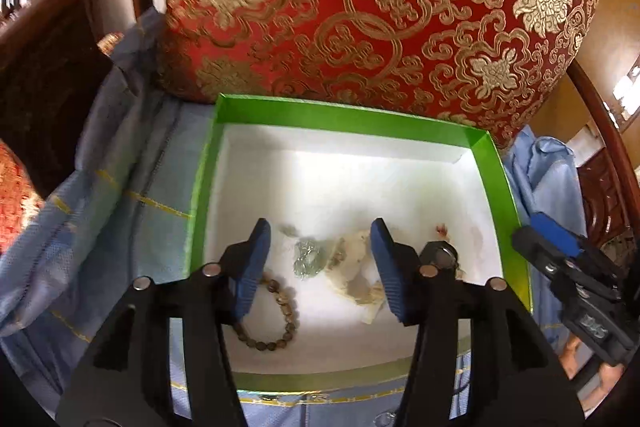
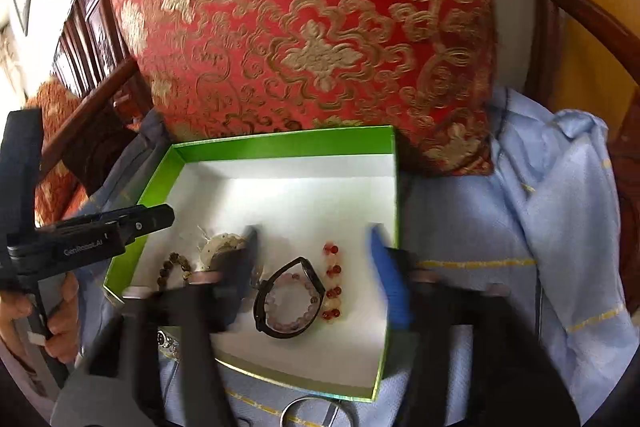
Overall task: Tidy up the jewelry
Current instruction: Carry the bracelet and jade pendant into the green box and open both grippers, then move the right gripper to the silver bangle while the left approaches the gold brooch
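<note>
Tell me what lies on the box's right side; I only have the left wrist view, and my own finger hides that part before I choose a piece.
Observer: A black band lies there, looped on the floor of the green box.
Operator: Anything inside the loop?
Observer: A pale pink bead bracelet sits within it.
Operator: Is the right gripper free?
Observer: The right gripper is open and holds nothing; its camera frames the band between its fingers.
</note>
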A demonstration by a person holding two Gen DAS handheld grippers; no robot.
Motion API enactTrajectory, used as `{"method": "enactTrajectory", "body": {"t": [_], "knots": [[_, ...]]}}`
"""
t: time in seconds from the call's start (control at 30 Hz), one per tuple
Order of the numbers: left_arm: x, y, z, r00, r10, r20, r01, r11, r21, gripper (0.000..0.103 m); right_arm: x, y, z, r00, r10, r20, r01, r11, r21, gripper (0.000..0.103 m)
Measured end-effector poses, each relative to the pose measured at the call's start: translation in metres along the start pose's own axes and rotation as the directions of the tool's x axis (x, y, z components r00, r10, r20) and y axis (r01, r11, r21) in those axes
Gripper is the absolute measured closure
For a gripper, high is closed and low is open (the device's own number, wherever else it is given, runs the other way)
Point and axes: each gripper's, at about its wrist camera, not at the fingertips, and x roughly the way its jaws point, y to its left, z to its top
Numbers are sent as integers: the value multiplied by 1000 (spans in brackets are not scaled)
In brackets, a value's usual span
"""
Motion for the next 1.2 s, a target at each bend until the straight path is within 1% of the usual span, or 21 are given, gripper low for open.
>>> {"method": "enactTrajectory", "body": {"t": [0.07, 0.1, 0.13, 0.17, 0.2, 0.23, 0.3, 0.37, 0.43, 0.47, 0.5, 0.53, 0.57, 0.63, 0.7, 0.77, 0.83, 0.9, 0.97, 1.03, 1.2], "knots": [[-15, -2, -10, 1000, -13, 19, 13, 1000, 12, 54, -13, 3, -9, 999, 46, -22, -46, 999, -20, 43], [-21, -3, -16, 999, -32, 17, 32, 999, 15, 54, -19, 7, -15, 998, 60, -35, -62, 997, -42, 43], [-31, -7, -26, 997, -74, 4, 74, 997, 34, 52, -26, 13, -23, 996, 75, -54, -79, 994, -81, 43], [-36, -11, -35, 995, -95, -10, 95, 994, 59, 52, -32, 20, -32, 993, 88, -77, -98, 987, -130, 43], [-41, -17, -50, 996, -82, -38, 86, 990, 114, 51, -34, 26, -39, 991, 96, -98, -112, 979, -173, 43], [-41, -20, -60, 996, -69, -52, 75, 987, 142, 49, -36, 35, -54, 986, 94, -135, -126, 962, -244, 43], [-33, -20, -80, 994, -36, -107, 54, 985, 164, 47, -34, 41, -78, 983, 49, -179, -105, 941, -321, 43], [-14, -11, -95, 981, 19, -192, 8, 991, 135, 47, -25, 38, -98, 975, -10, -223, -70, 934, -349, 41], [1, -3, -102, 967, 64, -245, -39, 993, 109, 47, -11, 27, -113, 959, -85, -271, -11, 942, -335, 41], [6, -1, -104, 962, 81, -260, -55, 993, 104, 45, -7, 23, -116, 953, -102, -285, 4, 946, -325, 41], [8, 0, -105, 959, 93, -267, -67, 992, 104, 41, -3, 20, -118, 948, -112, -298, 12, 948, -318, 36], [9, 0, -105, 959, 106, -264, -81, 991, 105, 35, 0, 19, -119, 943, -121, -310, 18, 949, -315, 33], [10, -1, -106, 959, 112, -259, -87, 991, 106, 34, 2, 18, -119, 942, -135, -308, 32, 947, -319, 29], [12, -6, -108, 960, 120, -252, -92, 989, 120, 32, 4, 20, -120, 943, -147, -300, 44, 945, -325, 28], [16, -12, -113, 961, 134, -243, -103, 985, 135, 32, 6, 23, -121, 942, -140, -304, 33, 943, -331, 25], [17, -18, -117, 968, 142, -205, -118, 985, 125, 32, 8, 27, -122, 943, -142, -301, 31, 938, -344, 23], [19, -24, -121, 972, 134, -193, -111, 986, 127, 28, 14, 31, -123, 941, -155, -301, 38, 932, -361, 23], [22, -33, -123, 970, 137, -200, -108, 983, 147, 28, 21, 33, -124, 937, -181, -300, 58, 925, -376, 23], [29, -35, -125, 966, 157, -206, -123, 978, 169, 28, 26, 33, -127, 932, -208, -298, 80, 917, -390, 23], [32, -36, -128, 965, 163, -206, -128, 976, 174, 26, 28, 35, -128, 937, -204, -285, 81, 917, -389, 23], [34, -37, -129, 968, 167, -185, -135, 975, 178, 26, 33, 38, -127, 939, -181, -292, 67, 931, -359, 23]]}}
